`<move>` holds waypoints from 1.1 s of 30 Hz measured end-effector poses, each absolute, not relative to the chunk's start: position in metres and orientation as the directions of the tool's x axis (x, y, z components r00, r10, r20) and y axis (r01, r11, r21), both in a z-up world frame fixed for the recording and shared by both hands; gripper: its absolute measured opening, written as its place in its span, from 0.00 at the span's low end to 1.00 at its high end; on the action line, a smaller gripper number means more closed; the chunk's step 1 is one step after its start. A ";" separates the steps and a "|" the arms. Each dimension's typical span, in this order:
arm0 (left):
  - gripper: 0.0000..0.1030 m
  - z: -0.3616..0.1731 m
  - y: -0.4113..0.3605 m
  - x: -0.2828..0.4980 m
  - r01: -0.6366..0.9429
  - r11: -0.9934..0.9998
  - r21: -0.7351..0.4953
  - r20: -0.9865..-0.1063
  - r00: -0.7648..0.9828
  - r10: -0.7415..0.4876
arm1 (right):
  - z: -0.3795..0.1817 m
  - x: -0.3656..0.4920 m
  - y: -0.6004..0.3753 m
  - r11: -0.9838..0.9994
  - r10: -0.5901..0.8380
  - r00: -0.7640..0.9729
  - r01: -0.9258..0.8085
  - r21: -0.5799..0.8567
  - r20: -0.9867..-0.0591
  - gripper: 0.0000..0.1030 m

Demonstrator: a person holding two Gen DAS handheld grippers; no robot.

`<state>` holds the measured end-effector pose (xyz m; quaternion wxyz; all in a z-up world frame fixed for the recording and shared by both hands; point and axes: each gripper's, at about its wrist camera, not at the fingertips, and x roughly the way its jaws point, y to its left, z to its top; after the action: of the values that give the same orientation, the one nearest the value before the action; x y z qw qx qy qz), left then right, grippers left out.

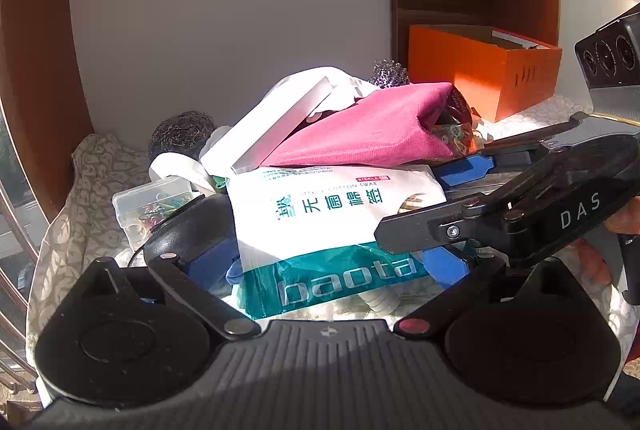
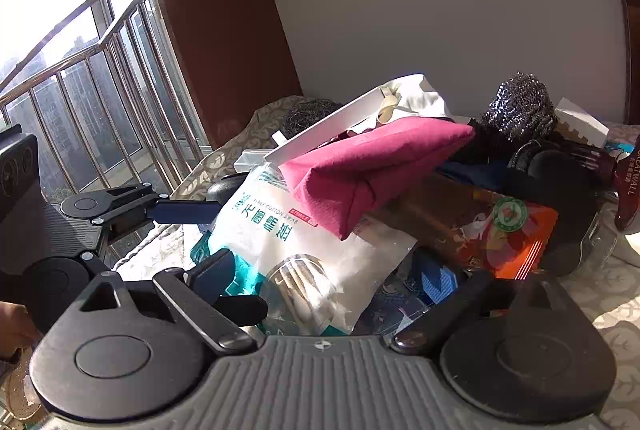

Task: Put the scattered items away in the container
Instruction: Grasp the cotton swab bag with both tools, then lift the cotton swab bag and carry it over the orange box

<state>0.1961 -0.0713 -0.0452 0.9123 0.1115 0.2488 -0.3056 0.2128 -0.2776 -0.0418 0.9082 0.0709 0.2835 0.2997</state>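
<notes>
Straddling the cotton swab bag (image 1: 320, 214) — left tongs (image 1: 328, 262) and right tongs (image 2: 324, 282), both wide apart, gripping nothing.

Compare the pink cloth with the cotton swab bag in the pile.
The pink cloth is plain magenta fabric, folded; the cotton swab bag is a white and teal plastic packet with printed text. The cloth lies on top, overlapping the bag's upper edge; the bag sits lower and nearer the cameras, with swabs showing through a clear window. Both are soft, flat items in the same heap.

"baota", "STERILE" on swab bag (image 1: 320, 214); "DAS" on right hand-held gripper (image 1: 456, 214); "GREAT WALL" on bottle (image 2: 630, 182)
</notes>
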 end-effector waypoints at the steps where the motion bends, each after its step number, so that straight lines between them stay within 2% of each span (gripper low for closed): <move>1: 0.97 -0.046 -0.073 0.199 0.615 0.788 0.043 -0.531 0.681 -0.503 | -0.042 0.213 -0.278 0.811 0.584 0.665 -0.504 0.297 -0.467 0.84; 2: 0.86 -0.047 -0.074 0.200 0.613 0.789 0.030 -0.541 0.674 -0.503 | -0.043 0.213 -0.274 0.814 0.580 0.672 -0.504 0.288 -0.461 0.70; 3: 0.69 -0.047 -0.074 0.201 0.626 0.779 -0.008 -0.555 0.645 -0.525 | -0.044 0.214 -0.274 0.814 0.579 0.672 -0.509 0.280 -0.462 0.59; 4: 0.65 -0.046 -0.073 0.200 0.624 0.781 -0.028 -0.556 0.640 -0.531 | -0.044 0.214 -0.273 0.812 0.580 0.670 -0.518 0.269 -0.464 0.55; 5: 0.52 -0.045 -0.073 0.198 0.628 0.777 -0.039 -0.550 0.636 -0.541 | -0.043 0.212 -0.274 0.812 0.579 0.671 -0.527 0.251 -0.464 0.48; 6: 0.41 -0.042 -0.072 0.193 0.629 0.776 -0.043 -0.540 0.639 -0.548 | -0.041 0.211 -0.275 0.809 0.584 0.672 -0.531 0.252 -0.455 0.45; 20: 0.39 -0.003 -0.068 0.172 0.622 0.783 -0.021 -0.489 0.677 -0.551 | -0.001 0.196 -0.274 0.768 0.636 0.676 -0.601 0.222 -0.372 0.44; 33: 0.39 0.011 -0.136 0.179 0.610 0.788 0.084 -0.466 0.723 -0.510 | 0.014 0.194 -0.329 0.800 0.600 0.740 -0.548 0.243 -0.305 0.44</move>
<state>0.1789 -0.1359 0.0111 0.9208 0.1165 0.2144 -0.3042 0.1940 -0.3287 0.0137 0.9302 0.0689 0.1866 0.3085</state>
